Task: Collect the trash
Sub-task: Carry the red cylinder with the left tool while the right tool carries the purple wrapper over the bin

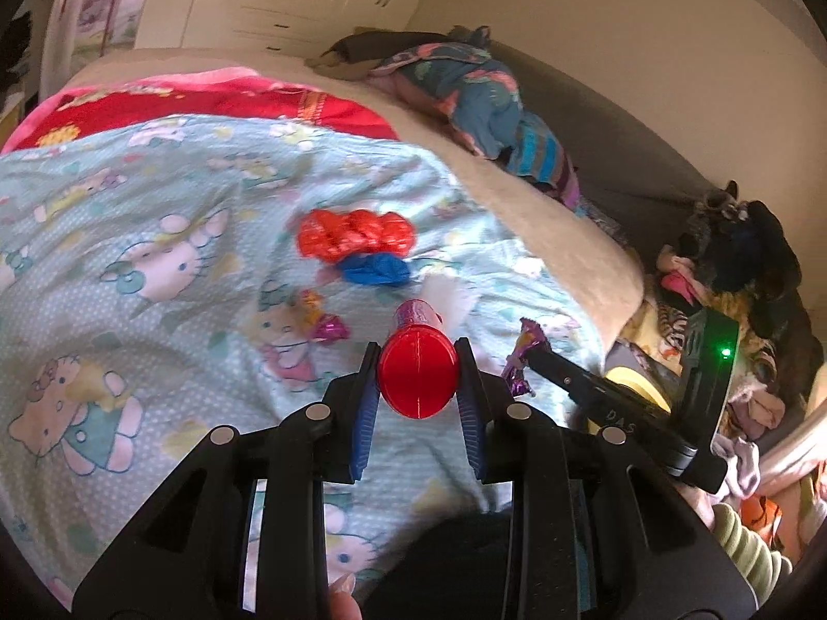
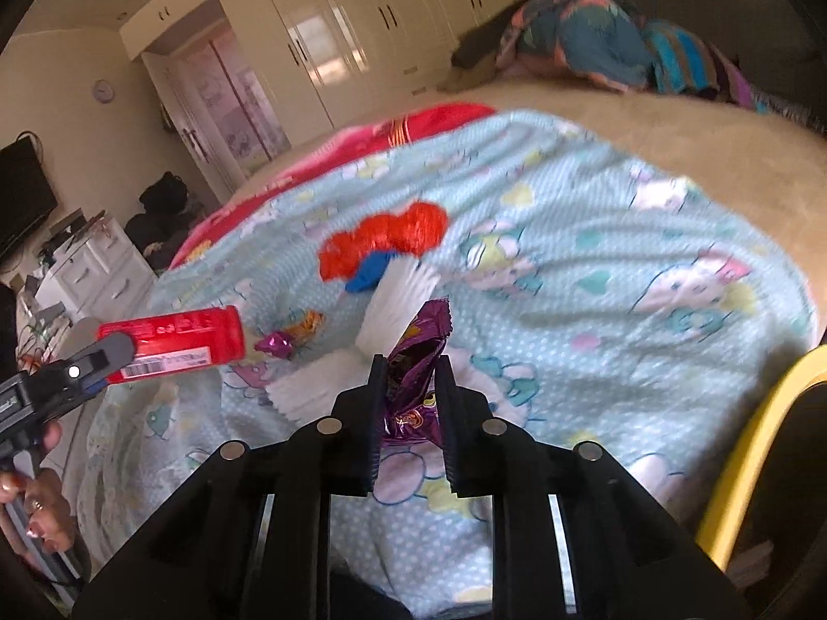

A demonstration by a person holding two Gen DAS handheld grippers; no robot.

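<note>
Left claw [image 1: 418, 356] clenched across the red-lidded end of a rigid red cylindrical plastic canister [image 1: 417, 380], held above the pale-blue cartoon-print bedsheet [image 1: 155, 196]; right claw [image 2: 411, 364] pinched on a crinkled purple foil wrapper [image 2: 413, 392]. The canister is probably light, stiff and smooth, so a grip across its diameter suits it, while the limp, slippery foil is best caught mid-body. Crumpled red plastic wrap [image 1: 356, 235], blue plastic scrap [image 1: 376, 268] and a small magenta foil wrapper [image 1: 330, 329] lie on the sheet; all should be weightless and crushable.
</note>
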